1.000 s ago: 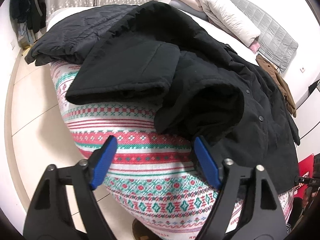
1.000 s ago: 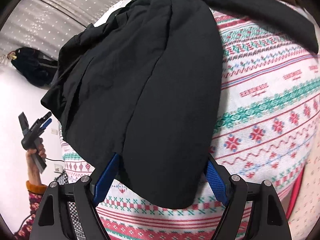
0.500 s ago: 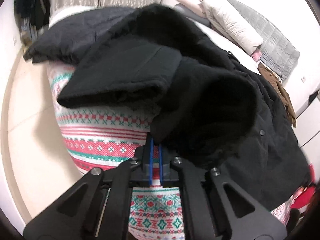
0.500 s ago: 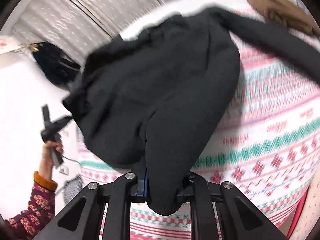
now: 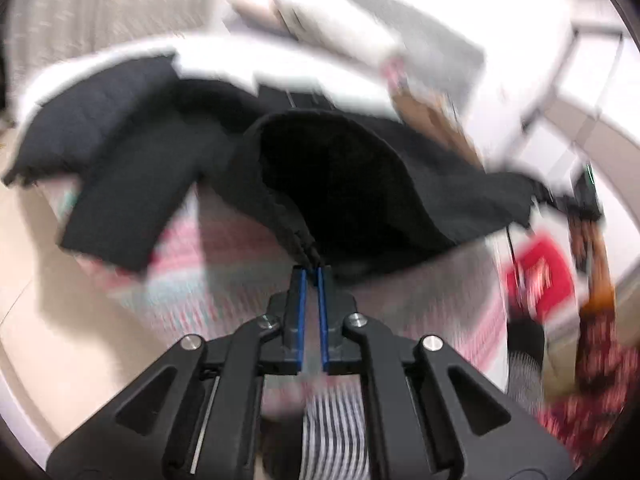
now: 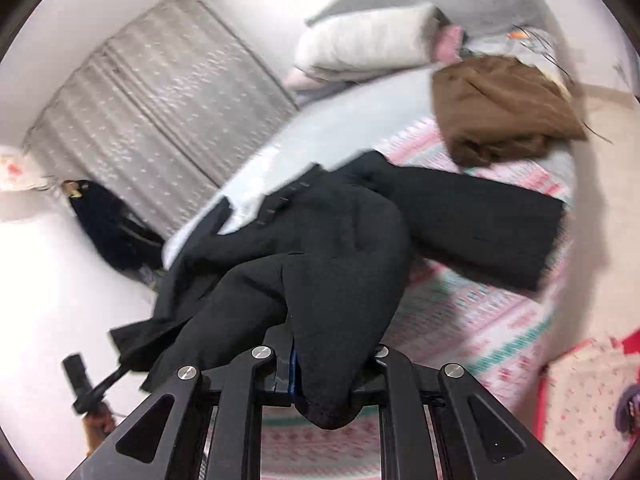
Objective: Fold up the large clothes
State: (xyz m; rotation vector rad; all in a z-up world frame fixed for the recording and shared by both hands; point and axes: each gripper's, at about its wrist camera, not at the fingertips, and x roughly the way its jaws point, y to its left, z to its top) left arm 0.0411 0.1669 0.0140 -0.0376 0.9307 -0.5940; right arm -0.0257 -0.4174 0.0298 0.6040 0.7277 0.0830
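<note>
A large black coat hangs lifted above the bed's patterned cover, blurred by motion. My left gripper is shut on a bunched edge of the coat, which rises from its blue pads. In the right wrist view the coat drapes over my right gripper. Its jaws are opening slightly while a thick fold stays pinched between them, hiding the tips. One sleeve still lies on the cover. A hand holds the left gripper at the lower left, with the coat stretched to it.
A brown garment lies folded near the head of the bed beside pale pillows. A grey curtain and dark hanging clothes stand at the far wall. Something red sits on the floor by the bed.
Both grippers closed on the coat's edges and then rose, lifting the coat off the cover. The views swung up toward the head of the bed.
</note>
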